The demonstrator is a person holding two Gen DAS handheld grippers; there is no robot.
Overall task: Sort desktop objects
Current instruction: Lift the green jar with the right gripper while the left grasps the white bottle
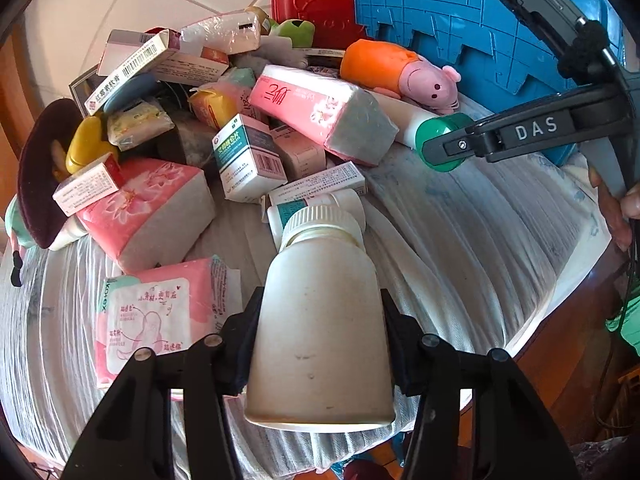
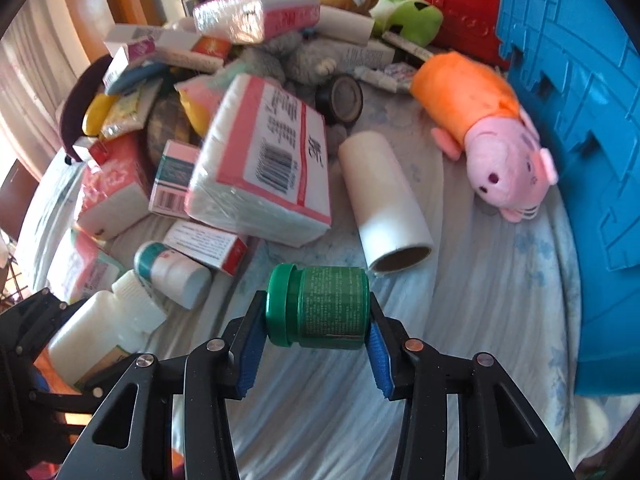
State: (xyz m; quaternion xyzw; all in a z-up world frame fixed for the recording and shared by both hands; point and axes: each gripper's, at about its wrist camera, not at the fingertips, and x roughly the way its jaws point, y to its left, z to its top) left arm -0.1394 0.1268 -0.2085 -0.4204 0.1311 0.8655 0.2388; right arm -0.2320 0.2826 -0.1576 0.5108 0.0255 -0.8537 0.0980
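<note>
Both grippers angled down at cluttered table. Left gripper point(image 1: 320, 344) pinches a white bottle point(image 1: 320, 328) by its sides, cap forward. Right gripper point(image 2: 318, 320) clamps a green jar point(image 2: 320, 306) end to end, lying sideways. Pale rumpled cloth point(image 2: 480, 320) covers the table; blue crate point(image 2: 580, 120) at right, white tiled wall behind. Heap of boxes and tissue packs partly blurred; a fingertip point(image 1: 616, 216) cut off at the frame edge.

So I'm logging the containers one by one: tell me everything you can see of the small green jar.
The green jar is a short, round, dark green container, plastic by the look, with a lighter green ribbed screw cap still on and fine print on its label. It lies on its side, cap to the left, clamped between the blue pads of the right gripper, over the pale cloth.
</note>
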